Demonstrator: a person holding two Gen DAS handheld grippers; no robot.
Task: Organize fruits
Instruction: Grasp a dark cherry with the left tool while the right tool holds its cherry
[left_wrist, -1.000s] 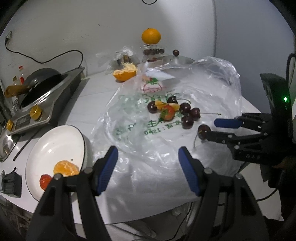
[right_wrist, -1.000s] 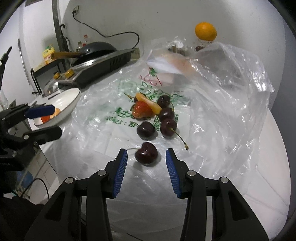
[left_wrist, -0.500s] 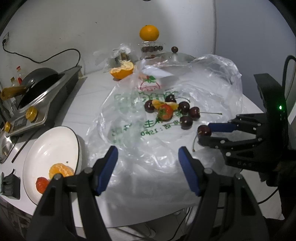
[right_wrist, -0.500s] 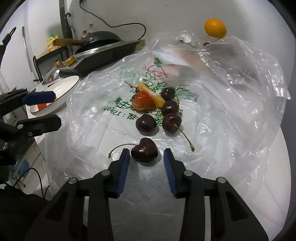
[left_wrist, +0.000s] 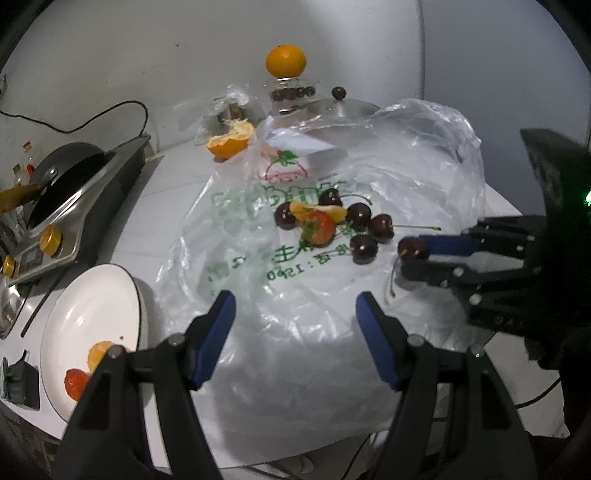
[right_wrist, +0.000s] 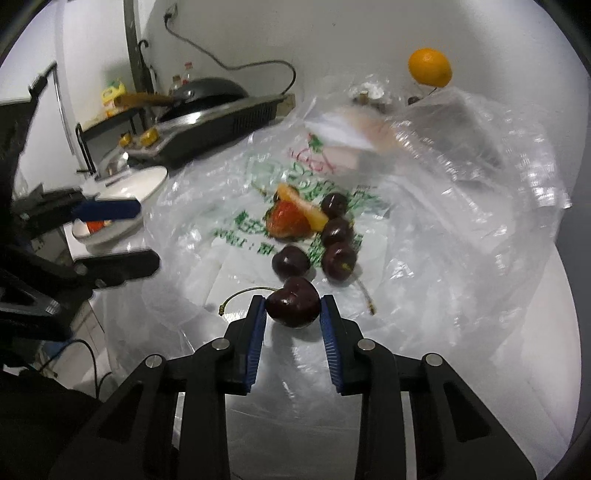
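A: Leftmost, what's on the white plate (left_wrist: 92, 310)?

B: An orange segment (left_wrist: 99, 350) and a strawberry (left_wrist: 75, 382). The left gripper (left_wrist: 295, 339) hangs over the plastic bag (left_wrist: 280, 325), fingers wide, holding nothing.

A: And the right gripper (right_wrist: 293, 321)?

B: Its fingers have just been closing; now they pinch the nearest cherry (right_wrist: 293, 306) on the bag, apart from the other cherries (right_wrist: 336, 243).

A: So the step?

B: Picking one cherry, I'd judge. Next it likely needs lifting clear and carrying left to the plate, gently, since it bruises easily.

right hand-held gripper (right_wrist: 293, 317) angled down, jaws just closing on a cherry (right_wrist: 293, 307); left hand-held gripper (left_wrist: 295, 339) held apart, empty.
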